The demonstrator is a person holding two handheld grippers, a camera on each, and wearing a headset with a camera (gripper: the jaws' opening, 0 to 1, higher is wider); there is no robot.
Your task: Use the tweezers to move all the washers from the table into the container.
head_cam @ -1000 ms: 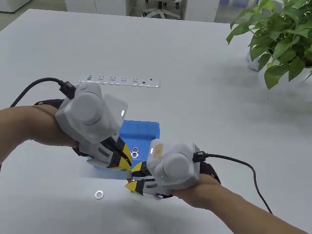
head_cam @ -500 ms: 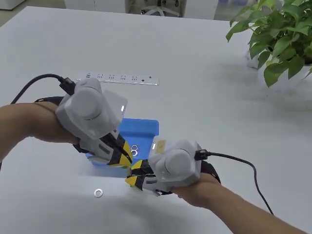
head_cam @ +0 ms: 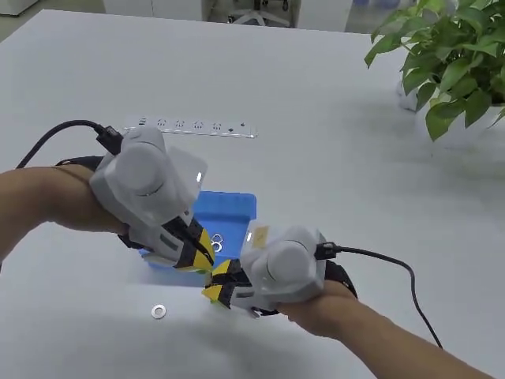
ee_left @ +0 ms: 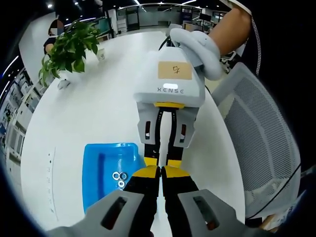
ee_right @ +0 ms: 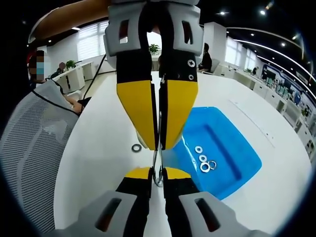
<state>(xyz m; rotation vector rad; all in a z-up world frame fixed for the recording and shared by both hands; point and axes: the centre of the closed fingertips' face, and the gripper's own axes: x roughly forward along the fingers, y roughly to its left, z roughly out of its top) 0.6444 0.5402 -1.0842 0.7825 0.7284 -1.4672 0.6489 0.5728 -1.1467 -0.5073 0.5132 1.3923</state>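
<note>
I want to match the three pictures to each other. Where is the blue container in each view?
Head view: the blue container lies near the centre of the picture.
Left gripper view: the container is at the lower left, left of the jaws.
Right gripper view: the container is right of centre, beyond the jaws.
Shared landmark: the washers lying inside it.

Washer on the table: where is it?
Head view, lower left: the washer lies on the table, just outside the container, left of the right gripper.
</note>
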